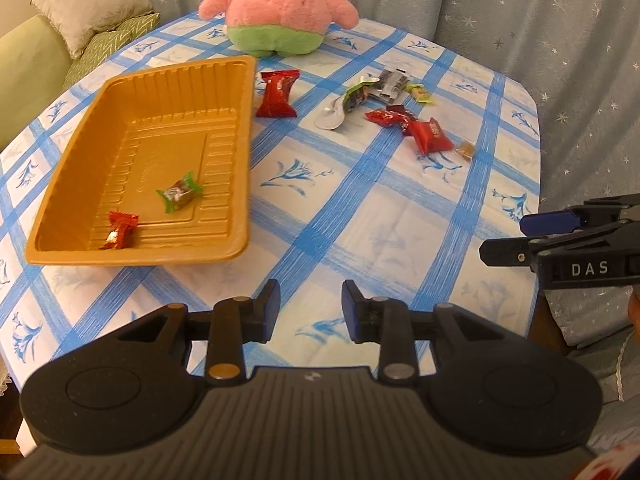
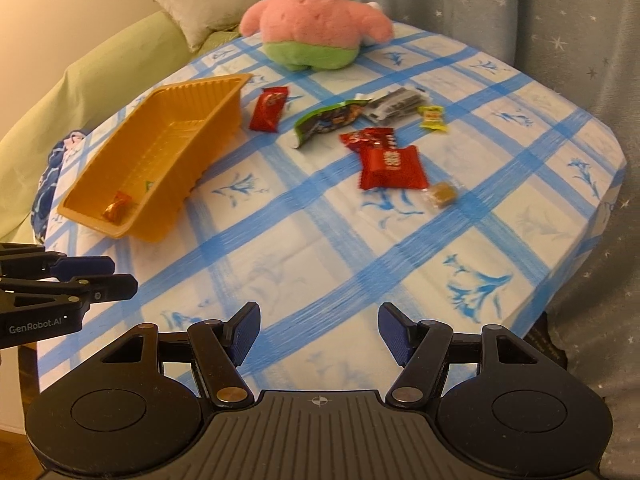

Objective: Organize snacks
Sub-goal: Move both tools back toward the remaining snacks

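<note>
Left wrist view: the left gripper [image 1: 308, 308] gapes empty beside the gold tray [image 1: 240, 184]; the right gripper [image 2: 316, 336] hangs wide, holding nothing.

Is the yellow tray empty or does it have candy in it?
Not empty. The yellow tray holds two candies: a green-wrapped one and a red-wrapped one.

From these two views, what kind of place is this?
Most likely a home living room: a sofa with cushions, a table under a blue checked tablecloth, and a pink plush toy.
</note>
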Tool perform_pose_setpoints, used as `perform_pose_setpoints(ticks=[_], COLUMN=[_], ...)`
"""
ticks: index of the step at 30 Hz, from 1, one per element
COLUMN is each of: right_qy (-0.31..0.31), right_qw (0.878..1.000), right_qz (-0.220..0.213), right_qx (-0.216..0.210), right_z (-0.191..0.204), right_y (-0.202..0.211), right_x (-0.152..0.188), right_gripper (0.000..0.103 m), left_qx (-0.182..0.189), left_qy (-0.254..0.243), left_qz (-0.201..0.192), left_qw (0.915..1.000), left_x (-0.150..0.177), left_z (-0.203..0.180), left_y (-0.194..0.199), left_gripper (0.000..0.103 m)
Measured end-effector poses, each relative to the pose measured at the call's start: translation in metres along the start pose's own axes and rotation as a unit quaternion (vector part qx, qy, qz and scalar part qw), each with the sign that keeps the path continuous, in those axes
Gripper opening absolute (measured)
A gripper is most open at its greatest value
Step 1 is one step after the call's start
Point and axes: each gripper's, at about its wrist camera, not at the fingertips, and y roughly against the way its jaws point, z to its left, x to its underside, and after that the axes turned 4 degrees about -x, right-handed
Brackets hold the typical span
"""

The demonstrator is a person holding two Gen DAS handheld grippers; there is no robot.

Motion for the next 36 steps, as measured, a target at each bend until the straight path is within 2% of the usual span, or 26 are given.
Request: perform_pose_setpoints(ticks=[12,21,28,36], right_qy=[-0.017,-0.032,-0.04,-0.048], right_qw=[1.0,0.999,0.999,0.998], right_qz=[-0.005,-0.012,-0.017,-0.023], right_qx=[0.013,0.024,0.026,0.02], right_z=[-0.046,-0.083,-0.107,-0.129], right_y=[0.001,0.003,0.001,-0.004], right_x=[-0.012,-0.021,-0.027,-0.038], right_gripper=[0.066,0.065,0.065,0.066], left_qx=[0.005,0.017,0.028,0.012], left_qy=[-0.008,-0.014,-0.038,-0.095], left_qz=[-0.004,-0.019,-0.049,-0.081], left_qw=[0.9999,0.9996,0.9977,0.9921], left_x=[-0.024,-0.044,-0.06,-0.084], left_z=[-0.036,-0.065,-0.092,-0.119], left_y=[-0.019,-0.036,-0.05,-0.072], left_gripper=[0.032,0.04,0.045,0.047])
